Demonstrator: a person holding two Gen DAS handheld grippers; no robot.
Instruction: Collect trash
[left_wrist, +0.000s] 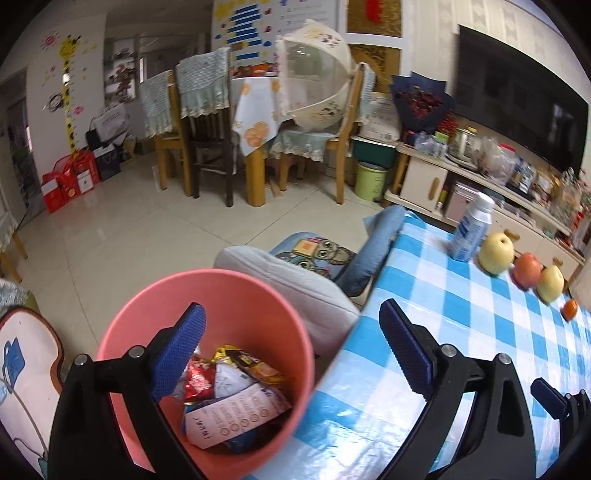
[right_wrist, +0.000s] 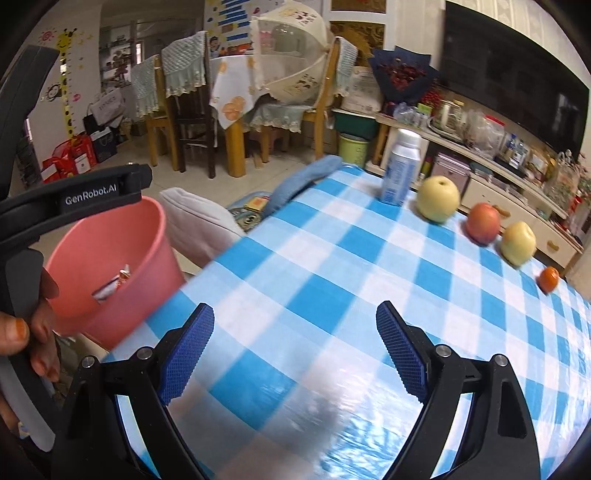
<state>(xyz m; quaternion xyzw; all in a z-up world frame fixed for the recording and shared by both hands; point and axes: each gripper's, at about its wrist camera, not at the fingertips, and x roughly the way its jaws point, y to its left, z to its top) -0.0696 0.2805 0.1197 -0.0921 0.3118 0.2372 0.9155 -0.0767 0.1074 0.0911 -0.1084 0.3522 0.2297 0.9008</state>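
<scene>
Left wrist: wrappers in bin — under left gripper.

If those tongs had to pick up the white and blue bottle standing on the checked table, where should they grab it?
Probably around the middle of the bottle, coming in level from the near side. It stands upright with straight sides, and the yellow pear sits close on its right, so the fingers should close from front-left, clear of the fruit.

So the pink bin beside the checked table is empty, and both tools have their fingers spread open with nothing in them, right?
Not quite: the pink bin is not empty. The left wrist view shows wrappers and a printed slip lying in it. The rest holds: it stands beside the checked table, and the left gripper and right gripper both have their fingers spread with nothing between them.
</scene>
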